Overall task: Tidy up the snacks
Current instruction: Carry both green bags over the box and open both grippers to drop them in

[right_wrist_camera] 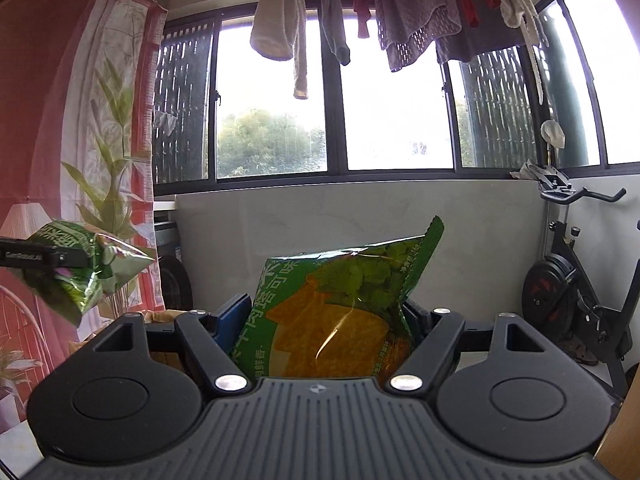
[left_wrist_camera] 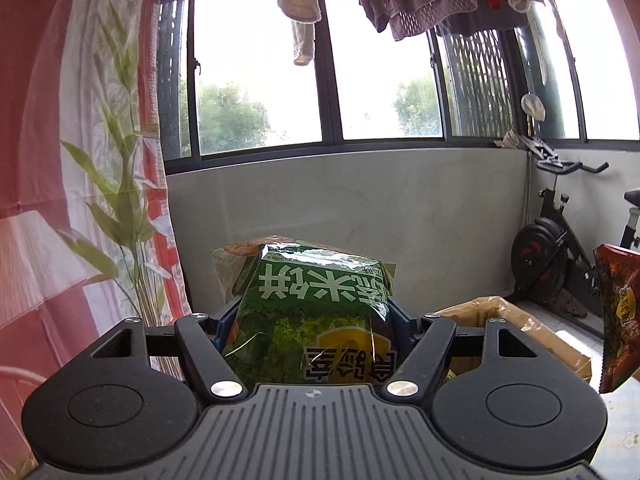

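Observation:
My left gripper (left_wrist_camera: 310, 320) is shut on a green rice-cracker snack bag (left_wrist_camera: 312, 312) with white lettering, held up in the air. That bag and the left gripper also show at the left of the right wrist view (right_wrist_camera: 80, 268). My right gripper (right_wrist_camera: 328, 320) is shut on a green chip bag (right_wrist_camera: 340, 312) printed with orange chips and coriander, also held up. Its red-brown back side shows at the right edge of the left wrist view (left_wrist_camera: 618, 320).
An open brown cardboard box (left_wrist_camera: 516, 324) sits below and to the right of the left gripper; its edge shows in the right wrist view (right_wrist_camera: 160, 314). An exercise bike (right_wrist_camera: 576, 280) stands at the right. A grey low wall (left_wrist_camera: 360, 200), windows and hanging laundry lie ahead; a printed curtain (left_wrist_camera: 100, 160) hangs left.

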